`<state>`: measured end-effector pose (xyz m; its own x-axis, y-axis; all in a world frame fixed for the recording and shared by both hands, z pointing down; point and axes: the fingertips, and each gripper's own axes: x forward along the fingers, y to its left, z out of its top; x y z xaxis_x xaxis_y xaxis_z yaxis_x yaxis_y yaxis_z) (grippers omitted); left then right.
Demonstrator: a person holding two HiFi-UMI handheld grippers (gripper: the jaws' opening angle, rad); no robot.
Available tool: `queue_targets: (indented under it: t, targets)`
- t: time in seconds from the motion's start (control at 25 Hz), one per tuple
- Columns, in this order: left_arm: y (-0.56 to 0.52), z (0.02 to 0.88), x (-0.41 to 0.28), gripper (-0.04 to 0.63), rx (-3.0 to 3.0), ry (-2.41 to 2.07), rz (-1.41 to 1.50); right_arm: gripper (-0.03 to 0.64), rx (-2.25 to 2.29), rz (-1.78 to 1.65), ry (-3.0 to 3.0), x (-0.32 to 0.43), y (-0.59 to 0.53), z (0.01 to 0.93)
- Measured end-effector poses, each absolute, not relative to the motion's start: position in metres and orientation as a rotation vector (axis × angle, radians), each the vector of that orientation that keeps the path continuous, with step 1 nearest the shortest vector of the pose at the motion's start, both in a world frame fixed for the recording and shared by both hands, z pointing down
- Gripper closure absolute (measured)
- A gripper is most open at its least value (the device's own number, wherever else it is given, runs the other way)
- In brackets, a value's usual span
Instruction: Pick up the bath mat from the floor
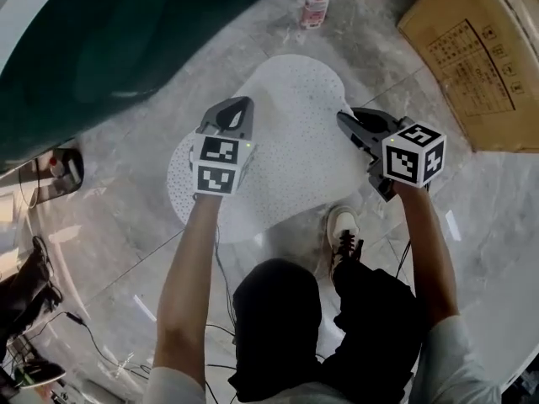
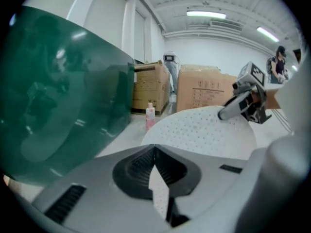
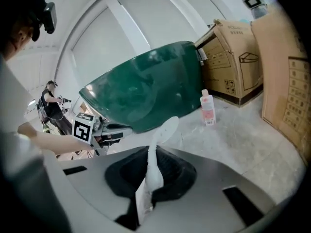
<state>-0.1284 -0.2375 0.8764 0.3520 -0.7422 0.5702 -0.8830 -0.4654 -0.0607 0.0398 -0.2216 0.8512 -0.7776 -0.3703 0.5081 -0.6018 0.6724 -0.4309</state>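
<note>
The bath mat (image 1: 295,133) is a thin, white, flexible sheet with a rounded, lobed outline and small dots all over its surface. It is off the floor (image 1: 126,234), spread between the two grippers. The head view does not show whether its near edge still touches the tiles.

The left gripper (image 1: 242,104) has its jaws closed tight on the mat's left edge. In the left gripper view a narrow white fold of mat (image 2: 158,188) is pinched where the ribbed black pads meet. The right gripper (image 1: 344,119) has its jaws nearly together on the opposite edge, and in the right gripper view the mat (image 3: 154,171) stands up out of them as a curled strip.

The floor is glossy grey marble-look tile. One small white bottle with a pink label (image 1: 316,4) stands on it beside a smooth, glossy dark green tub (image 1: 101,40). Two brown cardboard boxes (image 2: 201,89) stand behind; their black print is too small to read.
</note>
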Motion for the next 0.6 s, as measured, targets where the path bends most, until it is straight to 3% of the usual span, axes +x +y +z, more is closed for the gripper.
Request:
queue_targets:
  t: [0.6]
  targets:
    - [-0.184, 0.539, -0.135, 0.577, 2.324, -1.470, 0.687, 0.583, 0.710, 1.072, -2.481, 0.016, -0.184, 0.538]
